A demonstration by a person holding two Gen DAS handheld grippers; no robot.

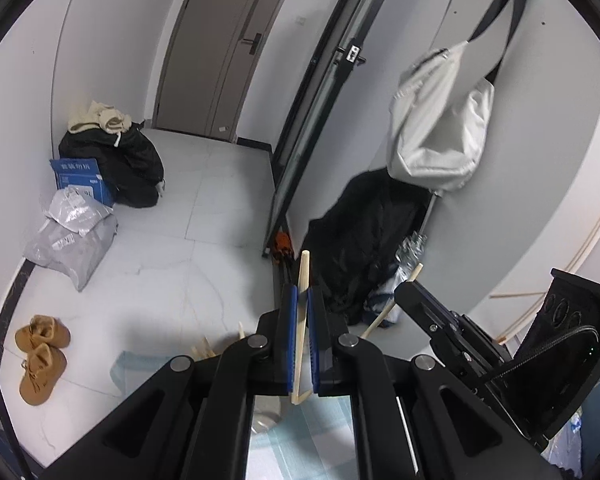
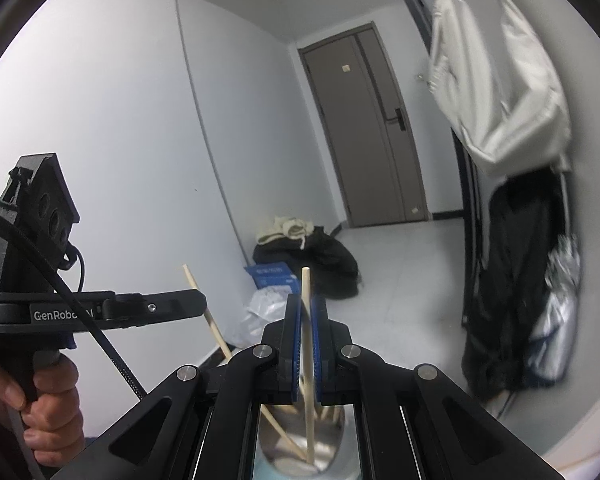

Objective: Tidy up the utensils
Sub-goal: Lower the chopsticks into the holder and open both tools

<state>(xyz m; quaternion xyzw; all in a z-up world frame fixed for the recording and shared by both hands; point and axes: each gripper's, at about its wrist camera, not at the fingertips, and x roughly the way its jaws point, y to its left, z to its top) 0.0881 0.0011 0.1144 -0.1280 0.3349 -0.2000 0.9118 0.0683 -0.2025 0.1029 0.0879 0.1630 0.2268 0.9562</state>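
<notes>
Both claws are clenched: the right gripper [image 2: 306,312] pinches 1 chopstick [image 2: 305,280] whose lower end stands in the metal cup [image 2: 332,440], the left gripper [image 1: 302,300] grips a second chopstick [image 1: 303,268]. These wooden sticks look light, stiff and smooth; I would hold mid-length. Beyond, a door [image 2: 372,128].

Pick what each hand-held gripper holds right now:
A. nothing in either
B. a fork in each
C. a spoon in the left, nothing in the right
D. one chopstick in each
D: the left hand-held gripper pinches one chopstick, and the right hand-held gripper pinches another chopstick that reaches down into a metal cup.
</notes>
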